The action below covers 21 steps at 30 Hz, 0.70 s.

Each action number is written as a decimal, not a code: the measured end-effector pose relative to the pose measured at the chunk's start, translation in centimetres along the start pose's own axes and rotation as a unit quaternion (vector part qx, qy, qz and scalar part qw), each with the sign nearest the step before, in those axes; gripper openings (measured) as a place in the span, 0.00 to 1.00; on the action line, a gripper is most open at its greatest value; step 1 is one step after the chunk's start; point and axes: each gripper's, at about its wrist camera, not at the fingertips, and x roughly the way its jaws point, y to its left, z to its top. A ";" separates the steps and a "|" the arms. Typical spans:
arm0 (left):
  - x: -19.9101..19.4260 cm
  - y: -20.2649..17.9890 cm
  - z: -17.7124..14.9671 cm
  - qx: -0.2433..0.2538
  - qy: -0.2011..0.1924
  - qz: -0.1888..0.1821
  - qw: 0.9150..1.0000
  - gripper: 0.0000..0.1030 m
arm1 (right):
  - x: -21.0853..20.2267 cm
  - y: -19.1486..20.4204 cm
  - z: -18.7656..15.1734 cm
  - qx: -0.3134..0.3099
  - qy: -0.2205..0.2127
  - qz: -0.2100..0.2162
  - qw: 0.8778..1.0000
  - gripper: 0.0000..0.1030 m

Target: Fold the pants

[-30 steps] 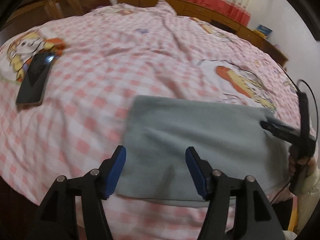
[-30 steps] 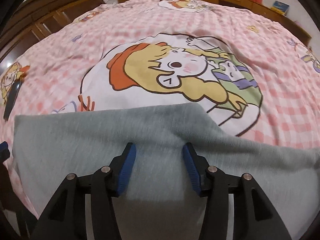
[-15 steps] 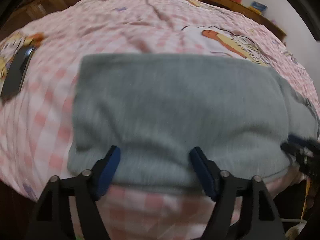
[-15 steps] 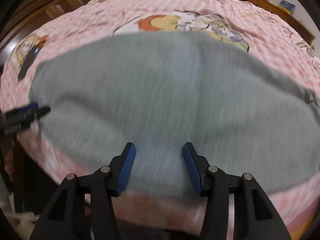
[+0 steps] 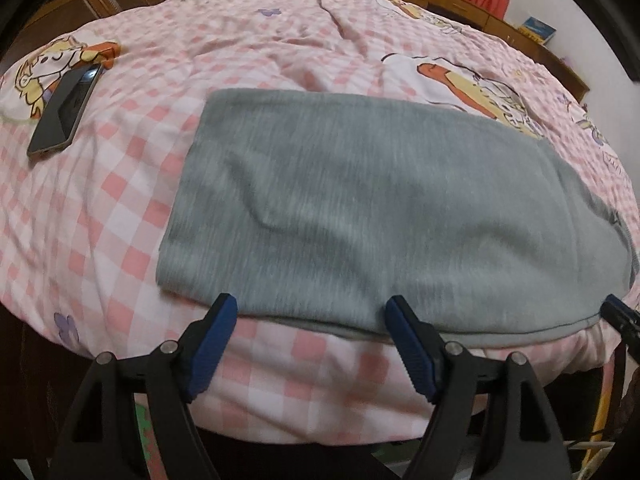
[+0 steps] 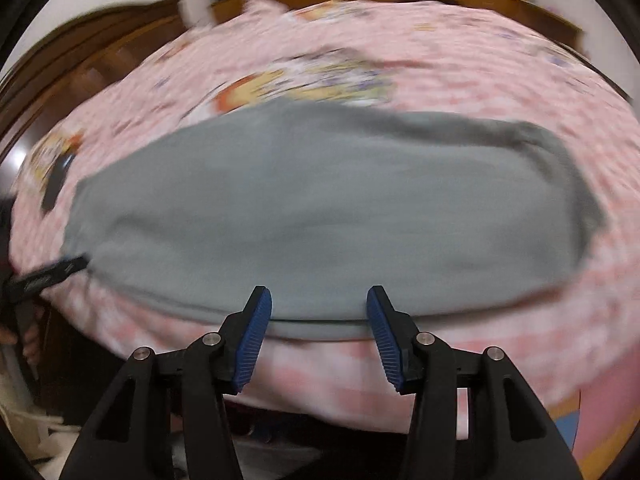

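The right wrist view is smeared by motion: the bedspread print, the phone and the pants' far edge lose detail. In the left wrist view the pants' right end runs behind the right gripper's tip, itself cut off by the frame, and the bed's near edge drops into shadow.

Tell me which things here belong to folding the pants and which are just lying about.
For the job: grey pants; left tool; right tool.
Lying about: phone; blue box on the wooden ledge; pink checked bedspread underneath.
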 end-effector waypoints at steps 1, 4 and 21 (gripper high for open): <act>-0.3 -0.1 0.0 -0.002 -0.002 -0.001 1.000 0.78 | -0.4 -1.5 0.0 0.020 -0.006 -0.010 1.000 0.49; -0.9 -0.6 0.4 -0.004 -0.010 -0.005 1.000 0.78 | -2.0 -6.6 0.0 0.092 -0.026 -0.046 0.994 0.49; 2.0 -5.4 1.5 0.021 -0.014 0.032 0.999 0.81 | -3.0 -14.8 5.3 0.136 -0.093 0.013 0.986 0.10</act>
